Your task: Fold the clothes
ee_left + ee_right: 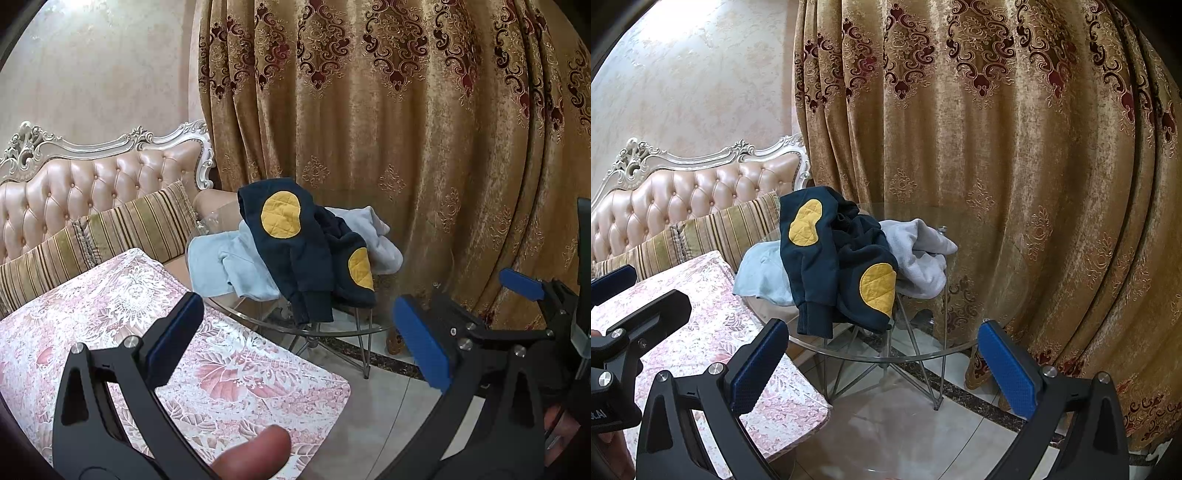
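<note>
— Gold curtains filled the background, with a tufted sofa at the left. Where were the clothes?

— Heaped on a round glass table in front of the curtain. A navy garment with yellow quilted patches lay over pale grey clothes.

— Which way did the navy piece run?

— Its long axis slanted from the far left, near the sofa, down toward the cameras, and a ribbed cuff hung over the near rim (the rest was too rumpled to read).

— And the tools?

— Both were held level, pointing forward at the pile, well short of it. The left gripper had its pads spread wide, holding nothing, above a floral tablecloth. The right gripper was spread just as wide, empty too, beside the left.
</note>
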`<state>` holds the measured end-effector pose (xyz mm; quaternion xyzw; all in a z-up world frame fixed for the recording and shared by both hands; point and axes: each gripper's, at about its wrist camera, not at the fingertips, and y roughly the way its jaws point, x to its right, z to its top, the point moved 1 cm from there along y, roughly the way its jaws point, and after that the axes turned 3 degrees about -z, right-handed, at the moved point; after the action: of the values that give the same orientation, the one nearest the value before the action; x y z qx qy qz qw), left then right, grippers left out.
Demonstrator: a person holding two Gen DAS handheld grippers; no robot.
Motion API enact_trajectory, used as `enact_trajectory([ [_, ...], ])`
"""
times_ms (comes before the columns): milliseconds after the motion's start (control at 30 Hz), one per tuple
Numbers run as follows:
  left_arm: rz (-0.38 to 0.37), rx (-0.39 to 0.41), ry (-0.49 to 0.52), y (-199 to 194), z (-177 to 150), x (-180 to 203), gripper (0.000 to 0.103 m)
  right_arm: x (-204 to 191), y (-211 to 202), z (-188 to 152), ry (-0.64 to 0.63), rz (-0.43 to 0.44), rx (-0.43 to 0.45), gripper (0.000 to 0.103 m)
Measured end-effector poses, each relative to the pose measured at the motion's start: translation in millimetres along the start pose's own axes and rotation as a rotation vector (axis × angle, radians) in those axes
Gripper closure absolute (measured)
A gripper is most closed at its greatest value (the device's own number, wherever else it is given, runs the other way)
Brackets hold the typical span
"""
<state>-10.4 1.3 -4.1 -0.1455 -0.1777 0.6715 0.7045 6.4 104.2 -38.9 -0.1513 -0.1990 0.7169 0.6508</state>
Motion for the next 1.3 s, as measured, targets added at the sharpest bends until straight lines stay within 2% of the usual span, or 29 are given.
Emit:
enact_trajectory([
  [1067, -0.006, -0.014, -0.017, 3.7, -3.6, -5.6, 0.000, -0.7, 8.9, -4.5, -0.002, 0.007, -0.023, 0.000],
  [1300, 0.008, -0.030, -0.042, 9.9, -5.5, -16.9, 0.000, -10.2, 45.9, 5.2, 0.005, 0.097, -0.037, 0.000],
])
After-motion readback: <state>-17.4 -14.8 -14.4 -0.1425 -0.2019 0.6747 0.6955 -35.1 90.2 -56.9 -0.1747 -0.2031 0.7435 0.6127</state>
